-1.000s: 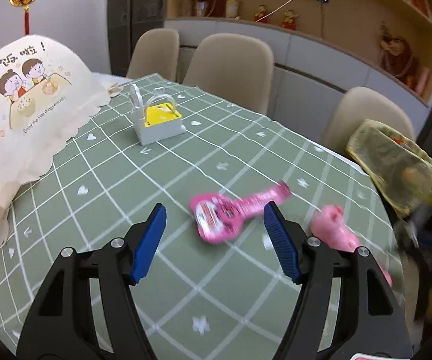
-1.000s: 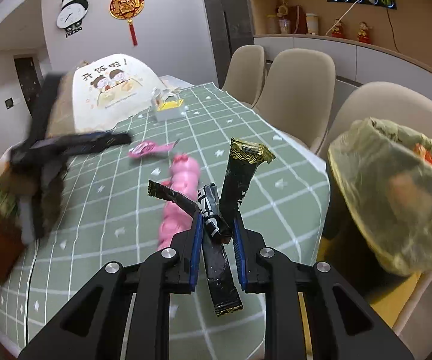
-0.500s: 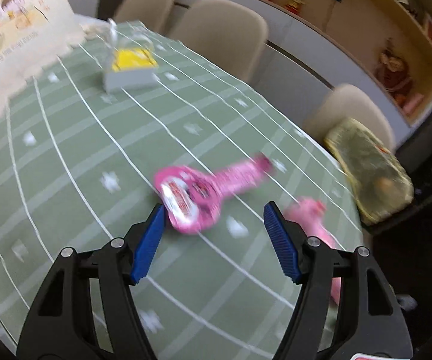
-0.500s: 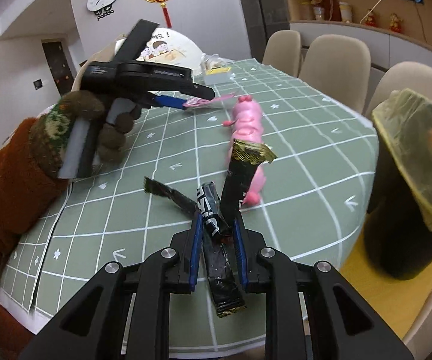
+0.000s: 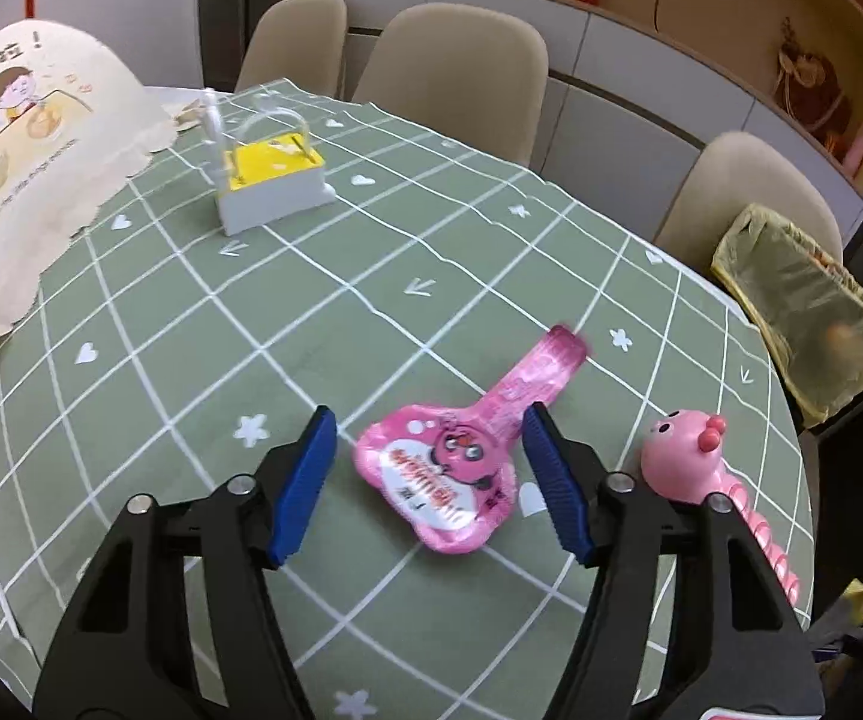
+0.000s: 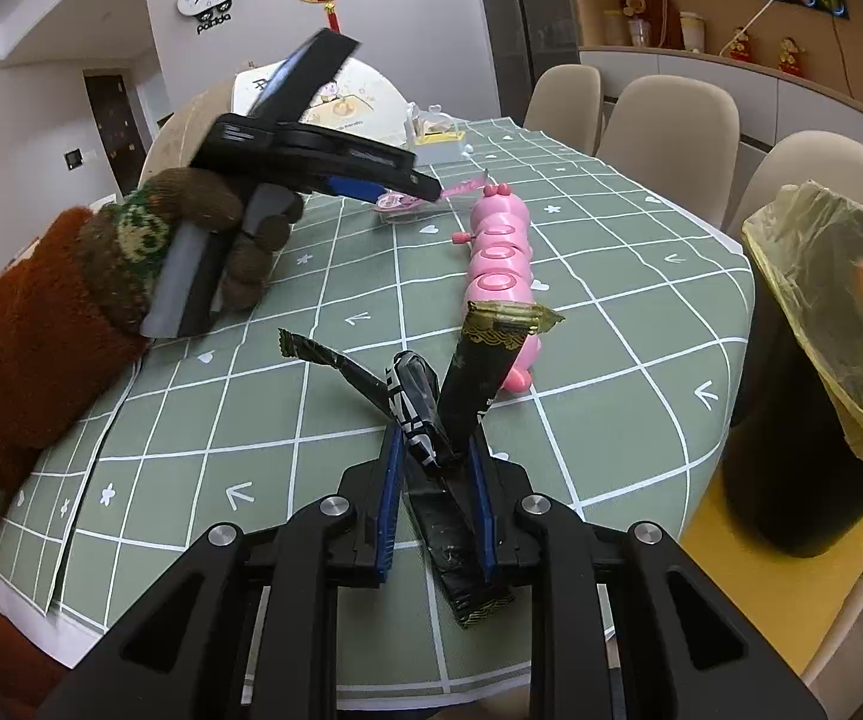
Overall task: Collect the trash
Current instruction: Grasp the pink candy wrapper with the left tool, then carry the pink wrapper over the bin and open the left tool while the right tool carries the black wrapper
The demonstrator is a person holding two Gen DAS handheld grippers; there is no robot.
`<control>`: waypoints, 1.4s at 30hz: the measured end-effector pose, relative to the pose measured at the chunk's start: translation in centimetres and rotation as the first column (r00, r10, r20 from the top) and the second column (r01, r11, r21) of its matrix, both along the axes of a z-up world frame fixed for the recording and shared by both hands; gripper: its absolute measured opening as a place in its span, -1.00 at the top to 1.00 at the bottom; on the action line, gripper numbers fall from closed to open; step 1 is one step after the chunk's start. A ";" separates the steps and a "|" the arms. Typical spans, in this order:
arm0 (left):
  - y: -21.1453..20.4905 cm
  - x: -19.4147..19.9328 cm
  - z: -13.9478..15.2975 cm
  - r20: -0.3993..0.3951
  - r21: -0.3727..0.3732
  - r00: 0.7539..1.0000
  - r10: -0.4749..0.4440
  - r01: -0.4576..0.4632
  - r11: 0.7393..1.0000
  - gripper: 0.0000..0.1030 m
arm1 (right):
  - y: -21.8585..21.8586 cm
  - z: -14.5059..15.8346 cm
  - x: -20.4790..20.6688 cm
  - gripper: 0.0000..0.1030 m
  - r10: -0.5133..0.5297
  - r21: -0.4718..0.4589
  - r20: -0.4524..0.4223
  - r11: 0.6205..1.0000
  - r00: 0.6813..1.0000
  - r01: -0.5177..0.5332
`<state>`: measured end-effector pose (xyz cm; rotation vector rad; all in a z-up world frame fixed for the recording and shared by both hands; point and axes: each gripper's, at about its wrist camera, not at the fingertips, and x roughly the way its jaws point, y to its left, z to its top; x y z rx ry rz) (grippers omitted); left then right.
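Note:
A pink snack wrapper (image 5: 449,462) lies flat on the green checked tablecloth (image 5: 203,324). My left gripper (image 5: 431,480) is open, its blue pads on either side of the wrapper's wide end, just above the cloth. It also shows in the right wrist view (image 6: 389,180), over the wrapper (image 6: 401,201). My right gripper (image 6: 434,462) is shut on a bundle of black wrappers (image 6: 455,396) above the table's near edge. The bin with a yellow bag (image 6: 833,324) stands to its right beside the table, also in the left wrist view (image 5: 803,312).
A pink caterpillar toy (image 5: 701,468) lies right of the pink wrapper, also in the right wrist view (image 6: 500,258). A white box with a yellow top (image 5: 269,180) and a printed cloth food cover (image 5: 23,138) sit at the far left. Beige chairs (image 5: 449,72) ring the table.
My left gripper has come down and forward, so the pink wrapper now lies between its open pads. My right gripper still holds the black wrappers and has shifted slightly.

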<state>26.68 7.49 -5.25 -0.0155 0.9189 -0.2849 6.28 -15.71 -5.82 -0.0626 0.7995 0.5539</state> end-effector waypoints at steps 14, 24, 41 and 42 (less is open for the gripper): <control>-1.5 -7.3 2.2 0.073 0.100 0.994 -0.083 0.076 0.992 0.43 | -0.4 0.2 0.6 0.60 -0.019 0.023 -0.015 1.000 1.000 0.019; -2.1 -11.3 5.7 0.179 0.112 0.982 -0.055 0.035 0.993 0.44 | -2.1 2.7 -1.0 0.60 -0.029 0.048 0.058 0.998 0.998 0.027; -12.8 -12.4 12.3 0.309 0.089 0.940 -0.148 0.126 0.988 0.44 | -12.4 11.9 -0.1 0.60 -0.165 -0.096 0.292 0.975 0.942 0.201; -13.9 -12.1 12.5 0.318 0.084 0.935 -0.154 0.134 0.987 0.44 | -13.2 12.2 0.3 0.60 -0.184 -0.097 0.296 0.970 0.937 0.221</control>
